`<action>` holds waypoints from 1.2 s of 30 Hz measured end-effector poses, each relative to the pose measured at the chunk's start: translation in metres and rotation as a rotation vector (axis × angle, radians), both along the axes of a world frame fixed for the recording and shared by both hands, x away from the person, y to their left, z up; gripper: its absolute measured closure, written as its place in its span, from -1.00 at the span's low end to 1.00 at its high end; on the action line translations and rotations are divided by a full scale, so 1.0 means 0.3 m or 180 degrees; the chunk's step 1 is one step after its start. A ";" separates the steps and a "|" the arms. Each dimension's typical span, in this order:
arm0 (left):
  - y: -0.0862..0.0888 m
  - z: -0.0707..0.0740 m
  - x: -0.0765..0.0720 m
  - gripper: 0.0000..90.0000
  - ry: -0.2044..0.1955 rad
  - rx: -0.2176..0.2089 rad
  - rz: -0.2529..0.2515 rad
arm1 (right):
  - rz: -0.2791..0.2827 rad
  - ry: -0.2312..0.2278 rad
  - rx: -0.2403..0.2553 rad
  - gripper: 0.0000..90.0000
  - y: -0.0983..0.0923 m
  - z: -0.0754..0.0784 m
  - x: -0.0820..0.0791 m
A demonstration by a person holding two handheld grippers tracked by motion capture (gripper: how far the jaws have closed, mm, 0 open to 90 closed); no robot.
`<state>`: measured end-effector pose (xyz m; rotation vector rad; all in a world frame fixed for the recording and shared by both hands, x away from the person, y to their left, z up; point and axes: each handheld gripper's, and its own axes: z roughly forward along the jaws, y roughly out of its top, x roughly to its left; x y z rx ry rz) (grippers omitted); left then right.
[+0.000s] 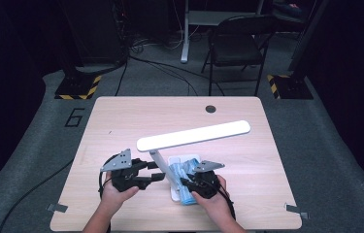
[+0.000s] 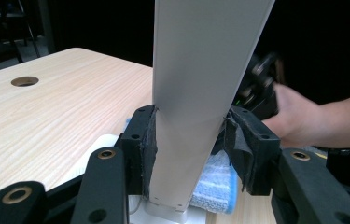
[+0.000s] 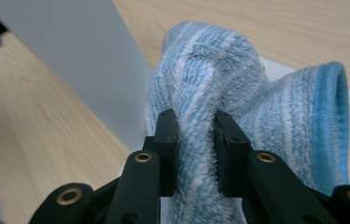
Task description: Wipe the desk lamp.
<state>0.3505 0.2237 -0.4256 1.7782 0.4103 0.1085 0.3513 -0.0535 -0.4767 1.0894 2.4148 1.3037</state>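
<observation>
A white desk lamp stands on the wooden table (image 1: 121,121), its long light bar (image 1: 194,134) slanting over the middle. My left gripper (image 1: 156,171) is shut on the lamp's stem (image 1: 159,164); in the left gripper view both pads (image 2: 147,144) press the flat white stem (image 2: 196,84). A blue striped cloth (image 1: 179,172) lies on the lamp's base (image 1: 194,158). My right gripper (image 1: 185,183) is shut on the cloth, and in the right gripper view its jaws (image 3: 196,140) pinch a fold of the cloth (image 3: 238,93) beside the stem (image 3: 79,60).
A round cable hole (image 1: 210,108) sits near the table's far edge. A dark folding chair (image 1: 238,43) stands on the floor behind the table. Metal clips (image 1: 58,208) mark the front corners. The table's left and far parts are bare wood.
</observation>
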 end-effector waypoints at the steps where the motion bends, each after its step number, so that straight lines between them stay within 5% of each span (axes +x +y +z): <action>1: 0.000 0.000 0.000 0.20 0.0000 0.0000 0.0000 | 0.0035 -0.0012 0.0047 0.64 0.003 0.016 -0.003; 9: 0.002 0.000 0.000 0.20 -0.0005 0.0009 0.0021 | 0.0111 -0.0096 0.0331 0.63 0.006 0.113 -0.030; 25: 0.010 0.000 0.000 0.28 -0.0028 -0.0007 -0.0021 | -0.0054 0.0157 -0.0081 0.62 -0.013 -0.081 0.016; 31: 0.008 -0.001 -0.001 0.28 -0.0016 -0.0019 -0.0019 | -0.0074 0.0134 -0.0116 0.62 -0.003 -0.061 0.005; 36: 0.009 -0.002 0.000 0.28 -0.0017 0.0009 -0.0011 | 0.0037 0.0057 0.0055 0.63 0.002 0.002 -0.003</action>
